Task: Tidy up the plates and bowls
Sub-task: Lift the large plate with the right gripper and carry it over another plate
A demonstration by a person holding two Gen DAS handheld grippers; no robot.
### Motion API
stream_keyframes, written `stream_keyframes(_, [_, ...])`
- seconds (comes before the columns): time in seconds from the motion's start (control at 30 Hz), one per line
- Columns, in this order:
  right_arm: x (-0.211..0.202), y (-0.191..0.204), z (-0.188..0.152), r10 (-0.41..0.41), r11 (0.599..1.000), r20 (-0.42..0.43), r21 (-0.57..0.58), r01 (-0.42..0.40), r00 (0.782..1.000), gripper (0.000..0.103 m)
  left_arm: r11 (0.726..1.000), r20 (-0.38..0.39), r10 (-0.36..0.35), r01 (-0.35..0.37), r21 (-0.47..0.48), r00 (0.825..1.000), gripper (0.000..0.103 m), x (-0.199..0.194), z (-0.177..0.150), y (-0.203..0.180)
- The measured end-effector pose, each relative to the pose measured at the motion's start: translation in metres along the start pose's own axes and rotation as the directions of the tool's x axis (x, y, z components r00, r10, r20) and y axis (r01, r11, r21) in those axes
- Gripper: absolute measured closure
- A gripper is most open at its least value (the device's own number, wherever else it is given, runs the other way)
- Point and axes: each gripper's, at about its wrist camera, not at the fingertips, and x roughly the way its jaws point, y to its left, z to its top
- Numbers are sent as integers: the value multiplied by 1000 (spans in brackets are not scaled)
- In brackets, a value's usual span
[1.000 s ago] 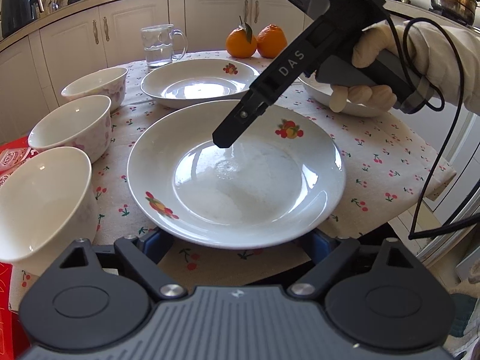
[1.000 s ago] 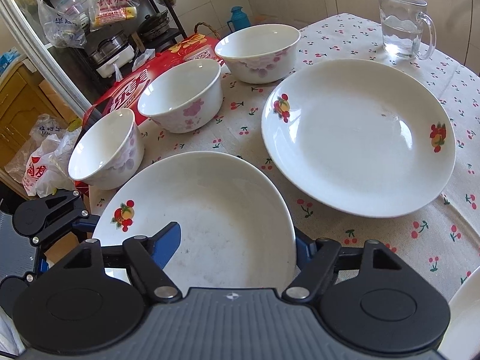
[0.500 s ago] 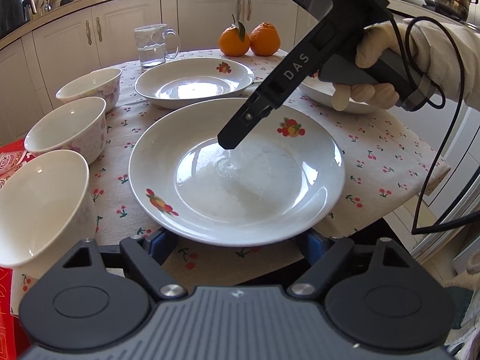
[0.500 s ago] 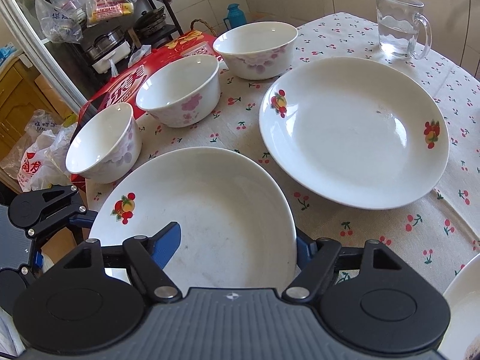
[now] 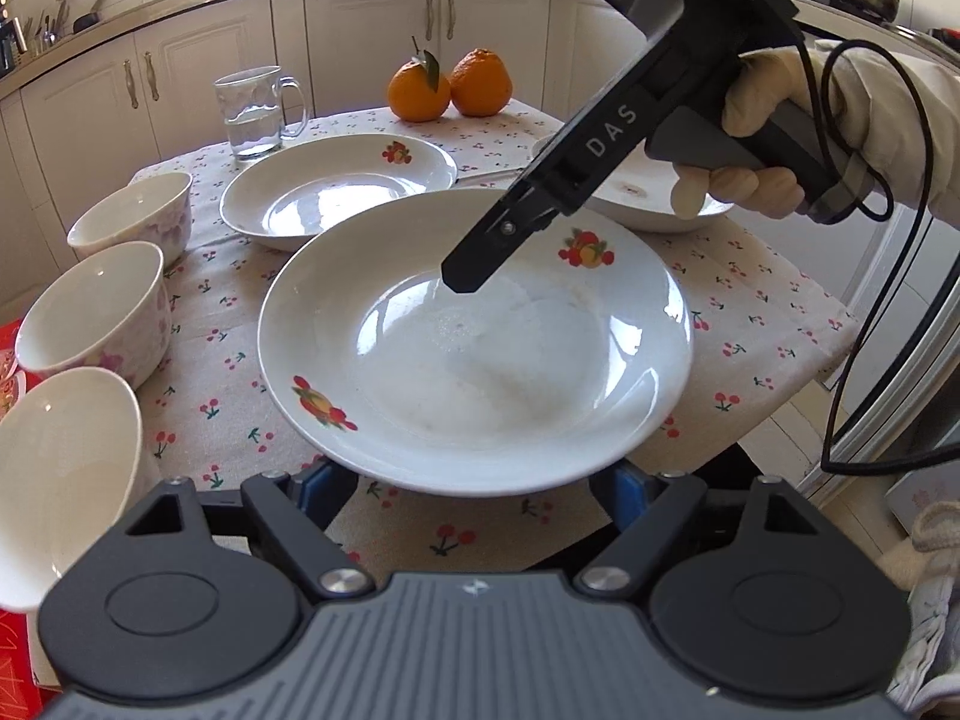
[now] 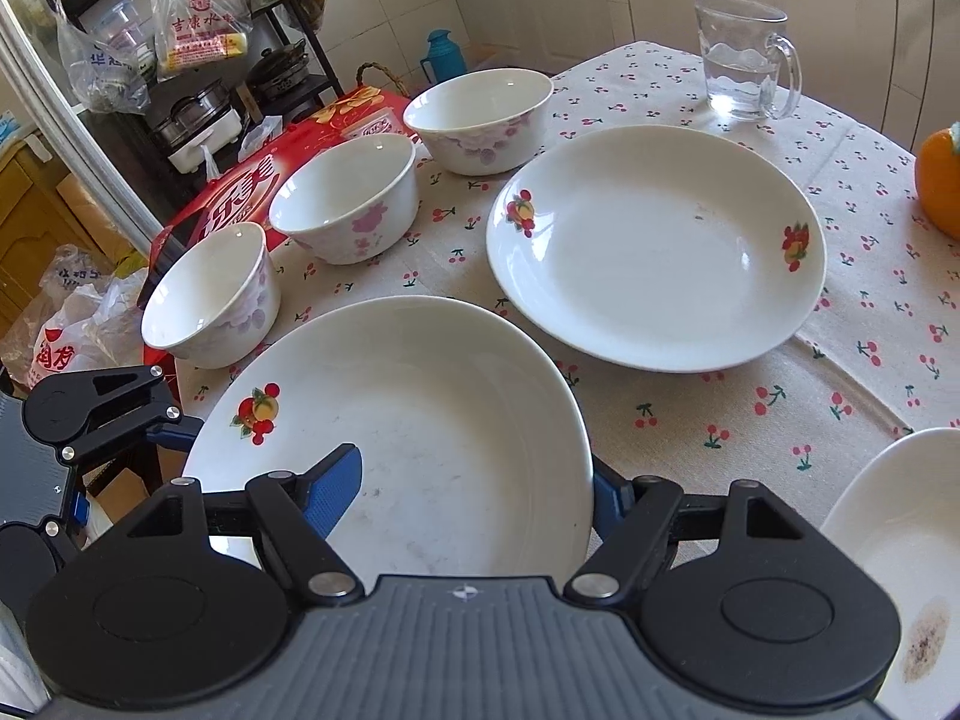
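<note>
Right gripper (image 6: 477,495): pinching the near plate (image 6: 420,420) across its rim.
Left gripper (image 5: 474,483): jaws just closing around that plate's 6 o'clock edge; contact hidden.

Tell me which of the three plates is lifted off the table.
The near plate, held by its edge in both grippers. It is tilted and overlaps the middle plate; the far plate also lies flat on the cloth.

Left tool (image 5: 474,483) jaws just closing, right tool (image 6: 477,495) angled down (gloved hand (image 5: 744,150) gripping)
</note>
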Motion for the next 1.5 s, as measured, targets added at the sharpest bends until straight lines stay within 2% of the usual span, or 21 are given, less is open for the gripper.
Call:
stream_keyframes(0.37, [-49,-25,-14,-78,995,77,65,73,994,22,995,-4,-69,69,75,998,25,13,43,-12])
stream_keyframes(0.73, [-88,-67,-41,-192,971,115,166,172,975,22,974,0,-130,128,189,991,25,49,85,-38])
stream_keyframes(1.0, [-104,-100,-56,-259,948,121,224,228,958,22,958,-4,-162,159,239,987,25,77,107,-55])
stream_keyframes(1.5, [-112,-140,-76,-303,919,140,305,250,943,22,935,-32,-178,179,307,984,25,107,128,-69])
